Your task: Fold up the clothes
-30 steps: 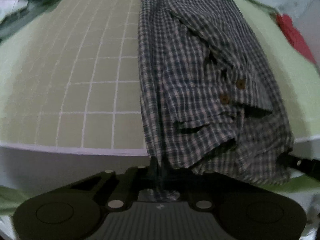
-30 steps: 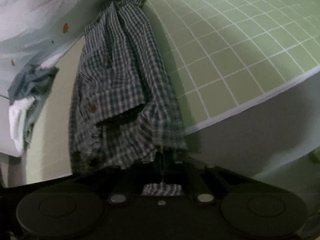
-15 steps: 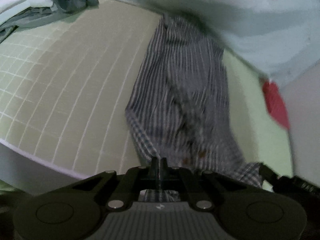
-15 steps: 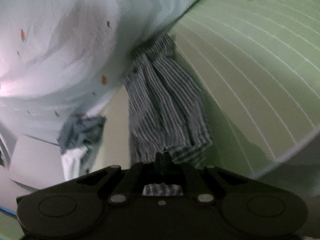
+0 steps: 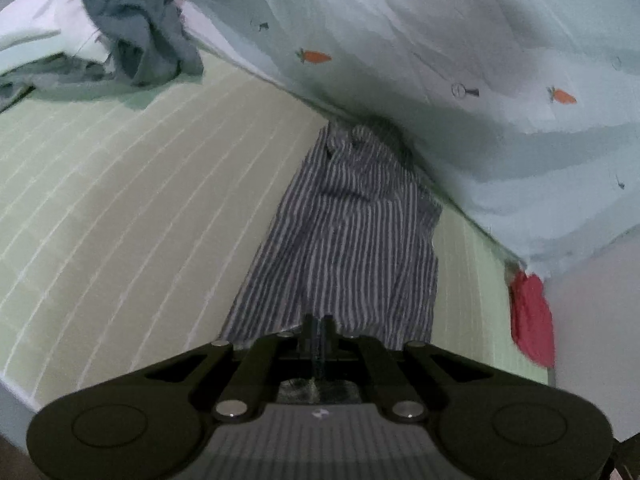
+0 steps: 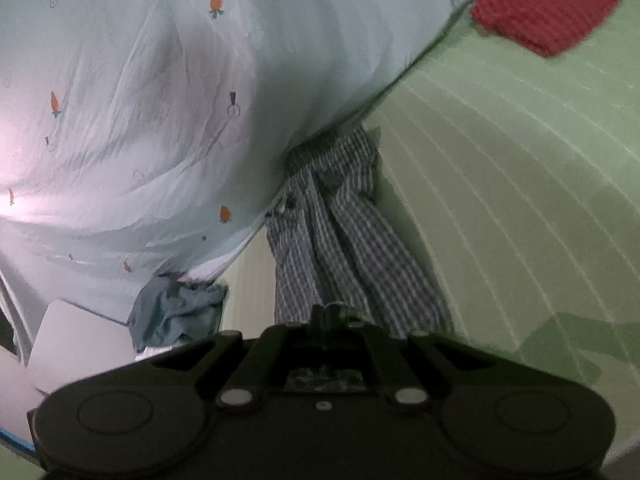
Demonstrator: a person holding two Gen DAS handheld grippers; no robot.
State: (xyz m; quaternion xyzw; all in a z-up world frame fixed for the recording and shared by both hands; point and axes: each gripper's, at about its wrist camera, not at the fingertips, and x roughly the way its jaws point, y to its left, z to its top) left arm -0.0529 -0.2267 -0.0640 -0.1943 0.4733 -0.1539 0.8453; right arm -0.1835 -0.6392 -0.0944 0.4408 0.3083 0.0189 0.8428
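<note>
Shirt hem lifted and carried toward the collar

Both grippers, left (image 5: pixel 319 326) and right (image 6: pixel 325 316), are clamped on the shirt (image 5: pixel 352 248), whose near end, a second ago draped over the bed (image 5: pixel 120 208) edge, is now raised; the collar lies against the quilt (image 5: pixel 440 60). Likely a lengthwise fold in progress.

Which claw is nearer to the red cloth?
Right, probably. From the right claw the red cloth lies ahead to the right across bare mat. From the left claw it lies past the shirt, on the right.
</note>
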